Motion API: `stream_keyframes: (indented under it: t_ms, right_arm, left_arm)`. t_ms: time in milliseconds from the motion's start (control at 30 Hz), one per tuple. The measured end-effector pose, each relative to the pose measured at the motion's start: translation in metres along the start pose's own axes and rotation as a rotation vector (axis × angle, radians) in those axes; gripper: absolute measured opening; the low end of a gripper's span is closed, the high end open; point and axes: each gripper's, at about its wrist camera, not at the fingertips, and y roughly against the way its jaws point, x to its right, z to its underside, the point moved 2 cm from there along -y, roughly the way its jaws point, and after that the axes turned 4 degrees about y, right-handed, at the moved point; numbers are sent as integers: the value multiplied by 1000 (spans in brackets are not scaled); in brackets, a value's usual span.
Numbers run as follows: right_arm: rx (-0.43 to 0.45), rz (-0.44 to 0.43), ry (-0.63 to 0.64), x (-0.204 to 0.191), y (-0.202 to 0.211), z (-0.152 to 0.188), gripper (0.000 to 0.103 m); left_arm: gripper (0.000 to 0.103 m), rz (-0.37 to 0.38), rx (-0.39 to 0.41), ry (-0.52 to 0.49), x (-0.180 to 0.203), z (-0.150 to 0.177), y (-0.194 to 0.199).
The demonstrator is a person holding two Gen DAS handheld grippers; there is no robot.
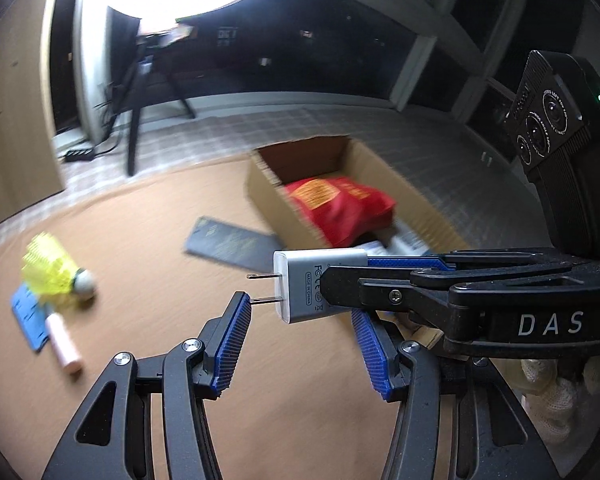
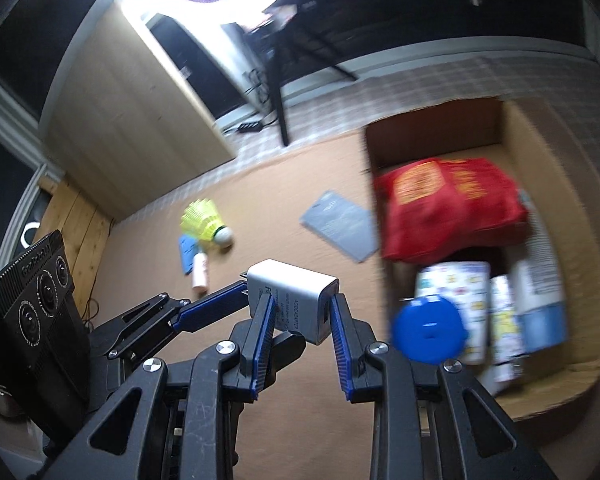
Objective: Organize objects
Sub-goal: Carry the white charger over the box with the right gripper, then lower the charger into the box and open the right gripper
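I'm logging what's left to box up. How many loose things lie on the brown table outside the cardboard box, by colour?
Yellow: 1, shuttlecock
Blue: 1, flat card
Pink: 1, small tube
Grey: 1, flat pack
Total: 4

Both grippers are black with silver screws; the fingers (image 1: 232, 344) carry ribbed blue pads, one body is marked "DAS", and a white knitted glove (image 1: 548, 384) is worn.

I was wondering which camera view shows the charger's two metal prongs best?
The left wrist view: the charger sits side-on with both prongs sharp. In the right wrist view the right gripper clamps its body, and the prongs are nearly hidden.
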Motion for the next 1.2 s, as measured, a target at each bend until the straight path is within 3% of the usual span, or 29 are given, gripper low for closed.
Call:
stream_keyframes:
  t_ms: [600,867,1033,1200]
  right_arm:
    - [29,69,-122,97,41,9,26]
    - [14,88,-150,115,44,14,28]
    - [21,104,-165,120,46,16,41]
    - [34,116,-160,117,47,13,42]
  left_arm:
    - [57,98,-62,-93,93,-25,-74]
    - [57,114,-93,-110,110,-23,-90]
    - [62,106,-94,-103,111,-24,-91]
    - [62,95,-85,-104,107,-24,-85]
